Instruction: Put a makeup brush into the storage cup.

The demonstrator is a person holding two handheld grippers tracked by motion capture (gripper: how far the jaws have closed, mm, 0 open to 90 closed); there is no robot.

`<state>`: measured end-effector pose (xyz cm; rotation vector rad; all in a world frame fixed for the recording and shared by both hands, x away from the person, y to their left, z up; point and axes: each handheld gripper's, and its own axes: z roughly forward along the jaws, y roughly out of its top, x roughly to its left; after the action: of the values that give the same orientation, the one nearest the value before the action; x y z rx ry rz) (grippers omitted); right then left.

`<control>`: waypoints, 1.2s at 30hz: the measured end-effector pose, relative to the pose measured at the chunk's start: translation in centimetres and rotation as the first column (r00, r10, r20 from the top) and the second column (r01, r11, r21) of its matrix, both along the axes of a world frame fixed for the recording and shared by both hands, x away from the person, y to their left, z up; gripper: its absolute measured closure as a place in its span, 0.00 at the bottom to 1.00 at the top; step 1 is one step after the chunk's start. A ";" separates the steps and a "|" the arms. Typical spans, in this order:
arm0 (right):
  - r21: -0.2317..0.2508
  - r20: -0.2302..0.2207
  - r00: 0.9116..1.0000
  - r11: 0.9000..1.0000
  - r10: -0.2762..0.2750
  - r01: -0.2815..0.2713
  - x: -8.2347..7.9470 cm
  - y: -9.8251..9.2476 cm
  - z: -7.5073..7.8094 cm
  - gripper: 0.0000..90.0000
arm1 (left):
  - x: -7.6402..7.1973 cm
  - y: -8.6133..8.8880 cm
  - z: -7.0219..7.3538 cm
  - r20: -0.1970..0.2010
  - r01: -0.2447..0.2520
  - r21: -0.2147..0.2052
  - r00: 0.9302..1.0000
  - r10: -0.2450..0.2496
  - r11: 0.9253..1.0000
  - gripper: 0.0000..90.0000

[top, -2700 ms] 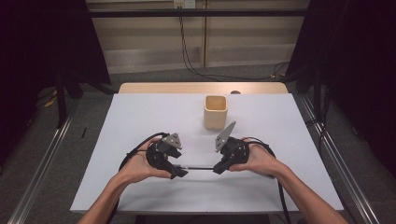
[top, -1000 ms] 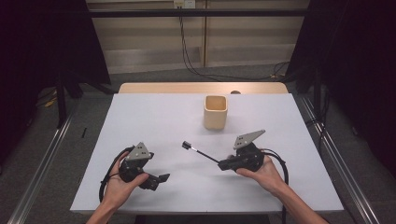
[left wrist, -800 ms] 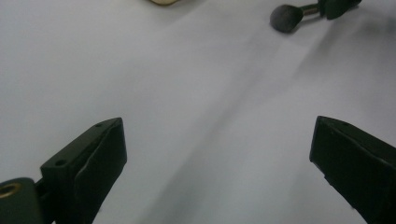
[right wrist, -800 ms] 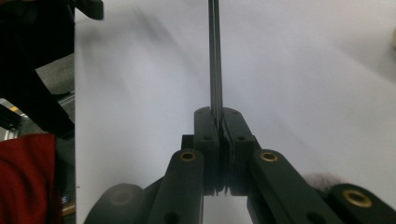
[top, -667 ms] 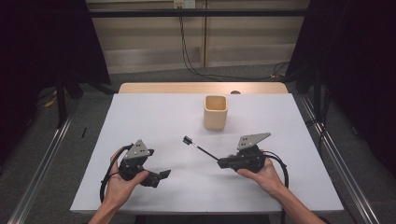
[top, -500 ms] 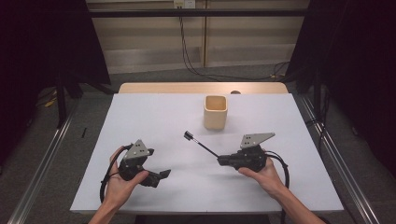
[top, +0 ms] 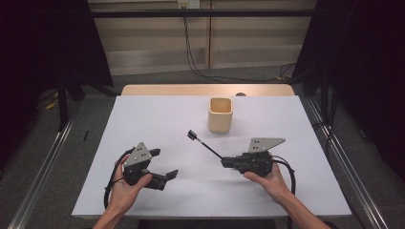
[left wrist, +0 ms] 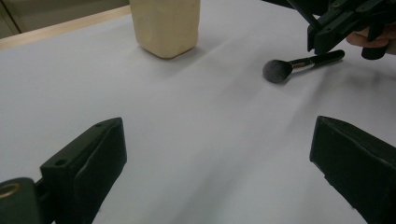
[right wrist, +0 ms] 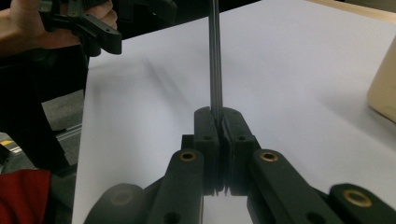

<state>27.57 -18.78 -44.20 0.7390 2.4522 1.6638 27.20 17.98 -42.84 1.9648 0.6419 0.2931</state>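
Observation:
My right gripper (top: 223, 162) is at the right of the white table (top: 157, 119), shut on a thin dark stick (top: 205, 144). The stick's small black head points up-left toward a beige cup (top: 220, 114). In the right gripper view the jaws (right wrist: 222, 116) pinch the stick (right wrist: 215, 56), which runs straight ahead. My left gripper (top: 165, 162) rests at the front left, open and holding nothing; its jaws (left wrist: 217, 158) stand wide apart. In the left gripper view a dark brush with a round fluffy head (left wrist: 278, 70) lies low under the right gripper (left wrist: 327, 35).
The cup (left wrist: 166, 23) stands upright behind the table's middle, and its side is at the right edge of the right gripper view (right wrist: 385, 88). A cable trails from each gripper. Metal rails run along both sides of the table, and a wooden strip borders its far edge.
Since the earliest frame the grippers have drawn apart from the table's middle, and the stick stayed with the right one. Over the last second its head has swung toward the cup.

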 end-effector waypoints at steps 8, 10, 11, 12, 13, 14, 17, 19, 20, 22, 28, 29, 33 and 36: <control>0.015 0.026 1.000 1.000 0.004 -0.005 -0.3 0.2 0.4 0.96 | 0.1 -0.9 0.2 0.047 -0.013 -0.082 0.999 0.017 0.997 0.06; 0.015 0.033 0.999 1.000 0.004 -0.005 -0.3 0.2 0.4 0.96 | 0.2 -1.2 0.2 0.064 -0.003 -0.111 0.998 0.010 0.994 0.06; 0.015 0.033 0.999 1.000 0.005 -0.005 -0.3 0.3 0.4 0.96 | 0.3 -1.4 0.2 0.068 0.005 -0.119 0.998 0.003 0.993 0.07; 0.019 0.034 0.999 1.000 0.006 -0.007 -0.3 0.3 0.4 0.96 | 0.4 -1.6 0.2 0.079 0.009 -0.118 0.997 0.001 0.993 0.07; 0.020 0.037 0.999 1.000 0.005 -0.006 -0.3 0.3 0.5 0.96 | 0.4 -1.7 0.2 0.086 0.009 -0.120 0.996 0.001 0.993 0.07; 0.020 0.038 0.999 1.000 0.005 -0.006 -0.3 0.3 0.5 0.96 | 0.5 -1.9 0.3 0.086 0.015 -0.127 0.996 -0.004 0.992 0.07; 0.018 0.038 0.999 1.000 0.007 -0.007 -0.2 0.3 0.4 0.96 | 0.7 -2.4 0.5 0.080 0.032 -0.134 0.997 -0.021 0.990 0.07; 0.020 0.036 0.999 1.000 0.003 -0.004 -0.2 0.3 0.4 0.96 | 0.7 -2.8 0.6 0.081 0.042 -0.134 0.996 -0.032 0.990 0.07; 0.021 0.038 0.999 1.000 0.004 -0.005 -0.2 0.4 0.4 0.96 | 0.8 -3.0 0.6 0.084 0.050 -0.132 0.996 -0.039 0.990 0.07; 0.021 0.039 0.999 1.000 0.008 -0.008 -0.2 0.5 0.4 0.96 | 0.9 -3.5 0.7 0.090 0.056 -0.129 0.995 -0.045 0.990 0.06; 0.022 0.047 0.999 1.000 0.007 -0.008 -0.4 0.5 0.5 0.96 | 1.7 -4.7 1.2 0.103 0.079 -0.153 0.993 -0.063 0.985 0.06; 0.018 0.050 0.999 1.000 0.005 -0.006 -0.4 0.5 0.5 0.96 | 1.8 -4.8 1.3 0.097 0.080 -0.153 0.993 -0.065 0.985 0.06; 0.021 0.054 0.999 1.000 -0.001 -0.001 -0.4 0.4 0.6 0.96 | 2.0 -5.7 1.3 0.092 0.095 -0.160 0.992 -0.081 0.983 0.07; 0.022 0.050 0.999 1.000 -0.001 -0.001 -0.4 0.4 0.6 0.96 | 2.0 -6.3 1.3 0.098 0.106 -0.171 0.991 -0.090 0.980 0.09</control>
<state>27.21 -18.35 -43.64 0.6908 2.4040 1.6904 29.18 11.65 -41.52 1.7969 0.4937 0.2536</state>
